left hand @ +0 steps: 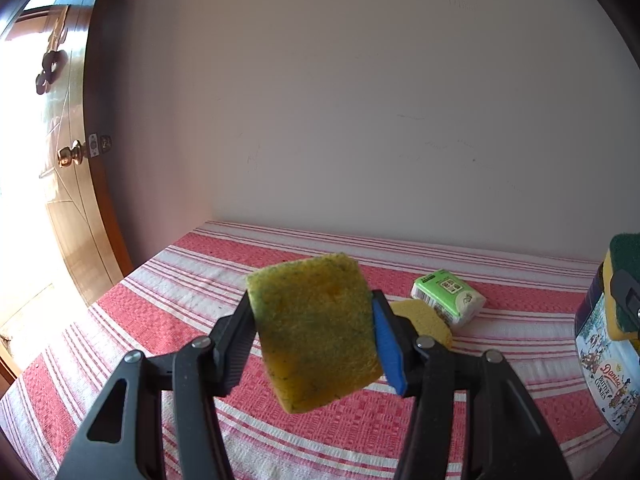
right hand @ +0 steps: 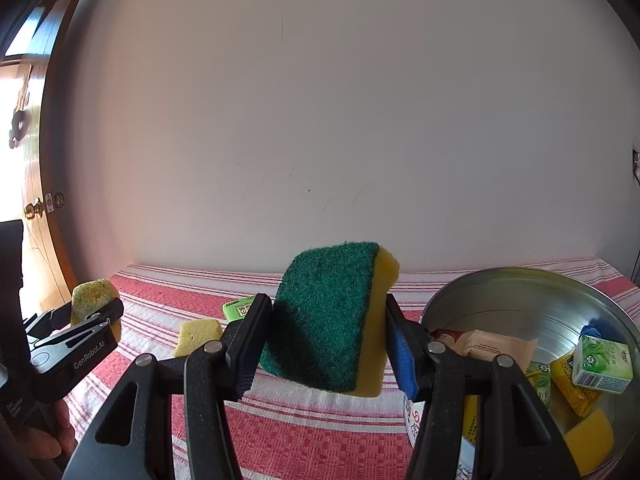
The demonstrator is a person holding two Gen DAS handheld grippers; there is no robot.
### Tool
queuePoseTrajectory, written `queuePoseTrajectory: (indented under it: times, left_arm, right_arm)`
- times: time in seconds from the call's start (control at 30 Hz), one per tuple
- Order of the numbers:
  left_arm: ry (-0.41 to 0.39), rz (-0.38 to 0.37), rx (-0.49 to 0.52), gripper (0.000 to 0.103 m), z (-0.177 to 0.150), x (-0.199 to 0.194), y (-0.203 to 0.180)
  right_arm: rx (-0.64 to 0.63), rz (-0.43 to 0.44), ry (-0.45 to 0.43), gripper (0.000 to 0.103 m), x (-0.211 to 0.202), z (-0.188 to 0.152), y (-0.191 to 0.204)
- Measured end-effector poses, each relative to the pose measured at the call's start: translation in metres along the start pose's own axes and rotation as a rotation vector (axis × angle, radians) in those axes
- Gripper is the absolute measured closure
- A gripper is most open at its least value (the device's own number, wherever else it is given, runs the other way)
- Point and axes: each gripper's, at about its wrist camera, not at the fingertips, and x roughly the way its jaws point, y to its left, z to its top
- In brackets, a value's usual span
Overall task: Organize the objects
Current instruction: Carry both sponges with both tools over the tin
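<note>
Both tools (left hand: 314,338) (right hand: 328,334) clamped on sponges (left hand: 316,332) (right hand: 332,316)

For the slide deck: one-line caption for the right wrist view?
Right gripper holds a green-and-yellow sponge above the striped cloth, beside an open cookie tin.

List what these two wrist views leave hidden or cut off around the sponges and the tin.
- Round metal cookie tin: the right wrist view's edge and the right claw hide its near side and part of its contents.
- Same tin, left wrist view: cut by the right edge.
- Plain yellow sponge on the striped cloth: partly behind the left claw.
- Green wrapped packet: mostly behind the right claw's finger.
</note>
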Motion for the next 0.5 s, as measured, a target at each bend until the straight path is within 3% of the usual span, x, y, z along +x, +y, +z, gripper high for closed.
queuePoseTrajectory:
  times: [0.5]
  left_arm:
    - [-0.021,-0.035,0.060,0.048,-0.013,-0.038,-0.052]
  right_arm:
    - [0.024,-0.046,-0.015,0.046,-0.003,-0.002,-0.016]
